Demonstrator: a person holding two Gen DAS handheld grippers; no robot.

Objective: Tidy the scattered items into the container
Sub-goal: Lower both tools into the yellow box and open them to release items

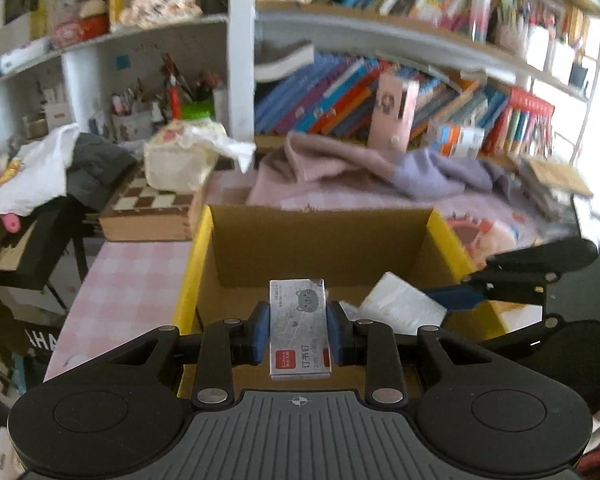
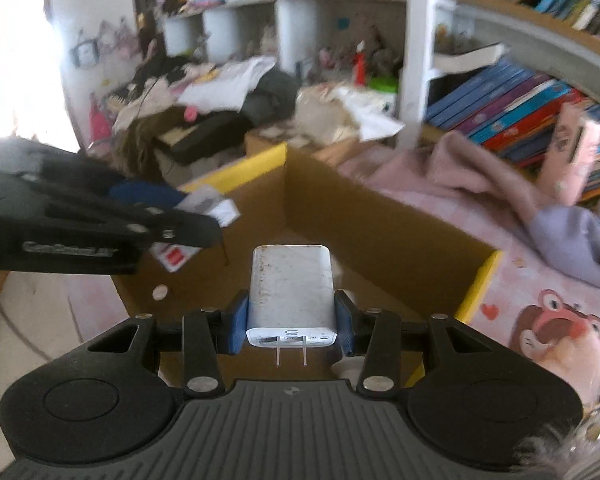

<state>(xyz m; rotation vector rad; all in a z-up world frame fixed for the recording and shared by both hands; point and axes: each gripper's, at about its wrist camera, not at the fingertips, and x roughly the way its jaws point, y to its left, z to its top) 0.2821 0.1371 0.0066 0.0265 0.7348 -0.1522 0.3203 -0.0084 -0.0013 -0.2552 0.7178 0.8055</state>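
1. Your left hand-held gripper [image 1: 299, 330] is clamped on a small box of staples [image 1: 300, 328], its blue pads [image 1: 261, 332] pressed against both long sides.
2. That box hangs over the near part of the open cardboard box [image 1: 320, 236] with yellow-edged flaps, which sits on the pink checked table [image 1: 128, 280].
3. Your right hand-held gripper [image 2: 292, 330] is clamped on a white plug-in charger [image 2: 291, 292], prongs pointing back toward you.
4. The charger hangs over the near right part of the same cardboard box [image 2: 380, 232].
5. In the left wrist view, the right hand-held gripper comes in from the right edge, above the box's right flap.
6. Pink and lilac cloths [image 1: 364, 168] lie on the table beyond the box, with bookshelves [image 1: 380, 96] behind.
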